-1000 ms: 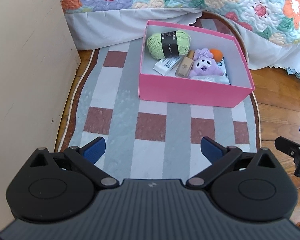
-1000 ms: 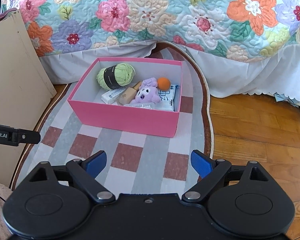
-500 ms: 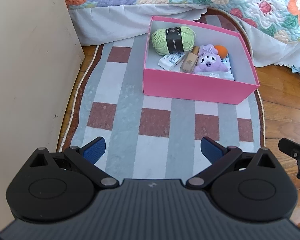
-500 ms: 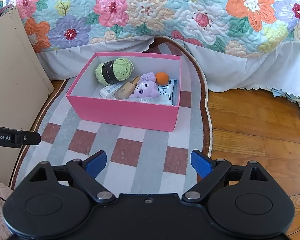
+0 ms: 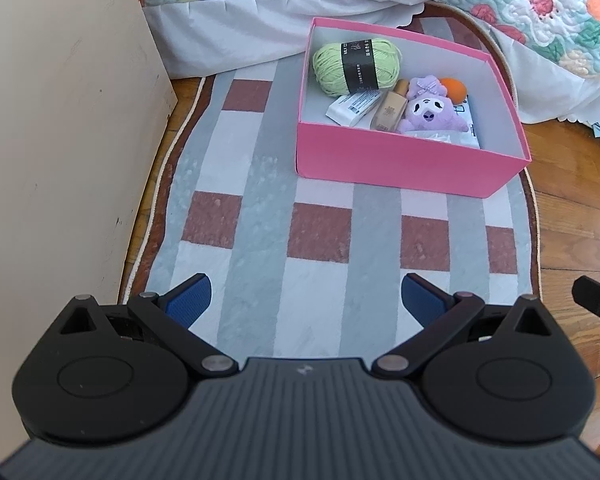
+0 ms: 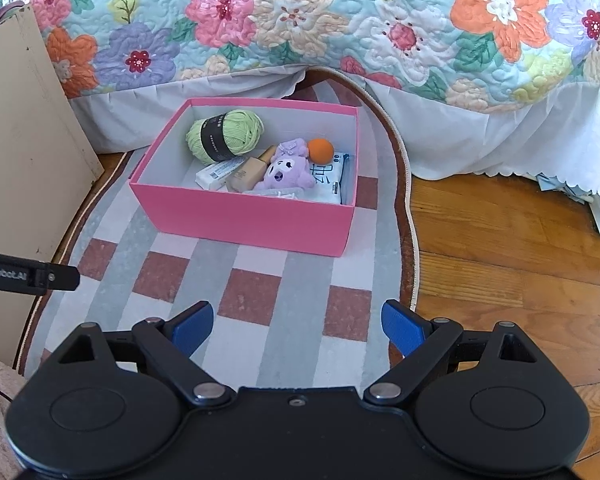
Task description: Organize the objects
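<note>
A pink box (image 5: 404, 168) is positioned on a checked rug (image 5: 260, 184) of grey, white and brown-red fields; the rug is laid on a wooden floor (image 6: 508, 240). All locations below are referenced to the pink box.

Contents of the box:
- A green yarn ball (image 5: 356, 65) with a black label band is located in the far left corner.
- A white tube (image 5: 353, 107) is lying just in front of the yarn ball, touching it.
- A beige bottle (image 5: 390, 112) is lying beside the tube, toward the middle.
- A purple plush toy (image 5: 430, 112) is placed at the middle, touching the bottle.
- An orange ball (image 5: 454, 90) is seated behind the plush toy.
- A white packet (image 6: 328, 178) with blue print is lying flat under and to the right of the plush toy.

Behind the box, a floral quilt (image 6: 340, 24) with a white skirt is seen on a bed. To the left of the box, a cream panel (image 5: 60, 120) is standing upright on the floor.

The left gripper (image 5: 306, 300) is held over the rug, in front of the box and well apart from it. Its blue fingers (image 5: 188, 300) are spread wide, with nothing between them.

The right gripper (image 6: 298, 326) is likewise held in front of the box, over the near right part of the rug. Its fingers (image 6: 402, 328) are spread wide and nothing is gripped.
</note>
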A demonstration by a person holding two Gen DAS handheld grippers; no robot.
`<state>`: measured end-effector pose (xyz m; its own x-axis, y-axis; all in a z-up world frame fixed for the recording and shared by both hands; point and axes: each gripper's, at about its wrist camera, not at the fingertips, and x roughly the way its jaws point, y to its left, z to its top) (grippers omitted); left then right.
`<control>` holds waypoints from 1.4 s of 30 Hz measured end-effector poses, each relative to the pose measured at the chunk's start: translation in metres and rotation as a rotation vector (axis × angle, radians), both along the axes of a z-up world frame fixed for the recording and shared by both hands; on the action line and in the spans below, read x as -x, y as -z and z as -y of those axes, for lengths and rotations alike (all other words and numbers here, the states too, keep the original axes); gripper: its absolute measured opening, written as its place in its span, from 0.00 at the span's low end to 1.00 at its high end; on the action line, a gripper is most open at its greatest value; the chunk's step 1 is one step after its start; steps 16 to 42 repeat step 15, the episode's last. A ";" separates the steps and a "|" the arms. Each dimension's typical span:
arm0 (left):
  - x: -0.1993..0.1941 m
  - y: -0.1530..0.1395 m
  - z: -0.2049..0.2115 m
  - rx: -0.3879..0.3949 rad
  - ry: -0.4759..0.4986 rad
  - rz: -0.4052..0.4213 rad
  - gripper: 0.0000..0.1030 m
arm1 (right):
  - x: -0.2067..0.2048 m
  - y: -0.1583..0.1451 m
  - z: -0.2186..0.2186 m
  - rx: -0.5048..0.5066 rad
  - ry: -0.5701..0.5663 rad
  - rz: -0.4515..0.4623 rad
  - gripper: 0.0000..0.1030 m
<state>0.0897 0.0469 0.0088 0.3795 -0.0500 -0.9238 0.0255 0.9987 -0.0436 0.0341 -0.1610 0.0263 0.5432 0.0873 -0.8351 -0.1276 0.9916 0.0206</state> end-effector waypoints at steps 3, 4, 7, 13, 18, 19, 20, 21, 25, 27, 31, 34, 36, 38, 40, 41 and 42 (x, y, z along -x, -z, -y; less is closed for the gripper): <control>0.000 0.001 0.000 -0.001 -0.001 -0.002 1.00 | 0.000 -0.002 0.000 -0.001 0.001 0.002 0.91; 0.000 0.001 0.001 0.001 0.001 -0.003 1.00 | 0.000 -0.002 0.000 -0.001 0.002 0.002 0.91; 0.001 0.000 0.002 -0.001 0.017 0.003 1.00 | 0.000 -0.001 -0.001 0.003 0.003 -0.004 0.91; 0.002 -0.001 0.005 -0.008 0.028 0.005 1.00 | -0.002 0.002 0.000 0.014 0.007 -0.015 0.91; 0.002 -0.001 0.005 -0.007 0.027 0.004 1.00 | -0.003 0.003 0.002 0.015 0.006 -0.018 0.91; 0.002 -0.001 0.005 -0.007 0.027 0.004 1.00 | -0.003 0.003 0.002 0.015 0.006 -0.018 0.91; 0.002 -0.001 0.005 -0.007 0.027 0.004 1.00 | -0.003 0.003 0.002 0.015 0.006 -0.018 0.91; 0.002 -0.001 0.005 -0.007 0.027 0.004 1.00 | -0.003 0.003 0.002 0.015 0.006 -0.018 0.91; 0.002 -0.001 0.005 -0.007 0.027 0.004 1.00 | -0.003 0.003 0.002 0.015 0.006 -0.018 0.91; 0.002 -0.001 0.005 -0.007 0.027 0.004 1.00 | -0.003 0.003 0.002 0.015 0.006 -0.018 0.91; 0.002 -0.001 0.005 -0.007 0.027 0.004 1.00 | -0.003 0.003 0.002 0.015 0.006 -0.018 0.91; 0.002 -0.001 0.005 -0.007 0.027 0.004 1.00 | -0.003 0.003 0.002 0.015 0.006 -0.018 0.91; 0.002 -0.001 0.005 -0.007 0.027 0.004 1.00 | -0.003 0.003 0.002 0.015 0.006 -0.018 0.91; 0.002 -0.001 0.005 -0.007 0.027 0.004 1.00 | -0.003 0.003 0.002 0.015 0.006 -0.018 0.91; 0.002 -0.001 0.005 -0.007 0.027 0.004 1.00 | -0.003 0.003 0.002 0.015 0.006 -0.018 0.91; 0.002 -0.001 0.005 -0.007 0.027 0.004 1.00 | -0.003 0.003 0.002 0.015 0.006 -0.018 0.91; 0.002 -0.001 0.005 -0.007 0.027 0.004 1.00 | -0.003 0.003 0.002 0.015 0.006 -0.018 0.91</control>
